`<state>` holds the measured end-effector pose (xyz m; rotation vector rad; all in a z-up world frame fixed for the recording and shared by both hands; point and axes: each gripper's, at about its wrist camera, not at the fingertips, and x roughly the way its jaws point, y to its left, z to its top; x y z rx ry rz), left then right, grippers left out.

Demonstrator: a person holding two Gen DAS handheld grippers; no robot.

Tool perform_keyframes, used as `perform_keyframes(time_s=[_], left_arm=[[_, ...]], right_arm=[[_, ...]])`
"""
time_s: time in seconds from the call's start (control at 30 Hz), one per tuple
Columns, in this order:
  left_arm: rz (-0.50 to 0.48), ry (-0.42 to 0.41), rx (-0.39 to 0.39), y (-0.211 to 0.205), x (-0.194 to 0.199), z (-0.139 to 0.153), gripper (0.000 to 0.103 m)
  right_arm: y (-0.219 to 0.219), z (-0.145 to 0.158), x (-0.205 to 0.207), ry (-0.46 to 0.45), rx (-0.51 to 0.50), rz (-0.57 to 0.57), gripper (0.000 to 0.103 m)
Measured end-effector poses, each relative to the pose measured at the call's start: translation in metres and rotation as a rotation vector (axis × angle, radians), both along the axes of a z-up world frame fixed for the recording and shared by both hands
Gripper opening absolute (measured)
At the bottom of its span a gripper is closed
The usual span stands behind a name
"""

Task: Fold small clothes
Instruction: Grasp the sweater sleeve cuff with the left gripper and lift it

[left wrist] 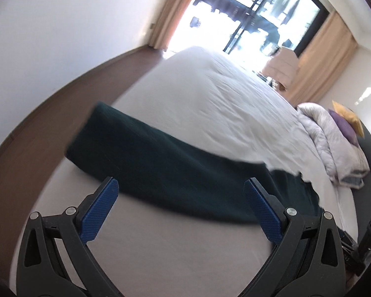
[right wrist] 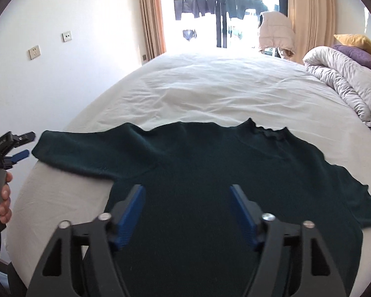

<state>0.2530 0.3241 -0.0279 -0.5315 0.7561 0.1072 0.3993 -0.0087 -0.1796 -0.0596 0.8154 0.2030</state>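
the dark green sweater lies flat on the bed, front spread, with its ruffled neck on the far side from the right tool. the right tool hangs over the body of the sweater. its jaws stand partly apart with nothing between them, and the blue pads do not press on the cloth.

one sleeve runs out to the left of the right tool and ends near the bed's edge. just beyond the cuff, in the right wrist view, the left tool is carried by a hand at the picture's edge.

in the left wrist view, the left tool has its jaws wide apart and empty. the sleeve lies straight ahead of its fingertips, crossing the view. whether the pads touch the cloth cannot be told; the picture is blurred.

a rolled duvet and pillows lie far right of the right tool.
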Motion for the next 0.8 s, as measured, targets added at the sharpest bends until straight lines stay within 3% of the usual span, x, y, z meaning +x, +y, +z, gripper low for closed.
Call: perform_keyframes(time_s=[0.07, 0.3, 0.33, 0.43, 0.63, 0.8], left_arm=[[0.029, -0.014, -0.021, 0.031, 0.013, -0.003, 0.103], [0.144, 0.017, -0.073, 0.124, 0.04, -0.03, 0.103], [0.15, 0.024, -0.09, 0.136, 0.048, -0.036, 0.103], [0.149, 0.042, -0.18, 0.172, 0.062, -0.054, 0.103], [0.094, 0.113, -0.395, 0.221, 0.101, -0.114, 0.103], [0.081, 0.051, -0.612, 0.243, 0.11, -0.157, 0.103]], right_arm=[[0.007, -0.008, 0.021, 0.031, 0.013, 0.013, 0.042], [0.023, -0.036, 0.065, 0.106, 0.05, 0.055, 0.032], [0.026, -0.038, 0.068, 0.111, 0.051, 0.067, 0.033], [0.037, -0.047, 0.08, 0.129, 0.081, 0.086, 0.064], [0.05, -0.056, 0.084, 0.146, 0.135, 0.112, 0.065], [0.056, -0.065, 0.083, 0.167, 0.137, 0.127, 0.065]])
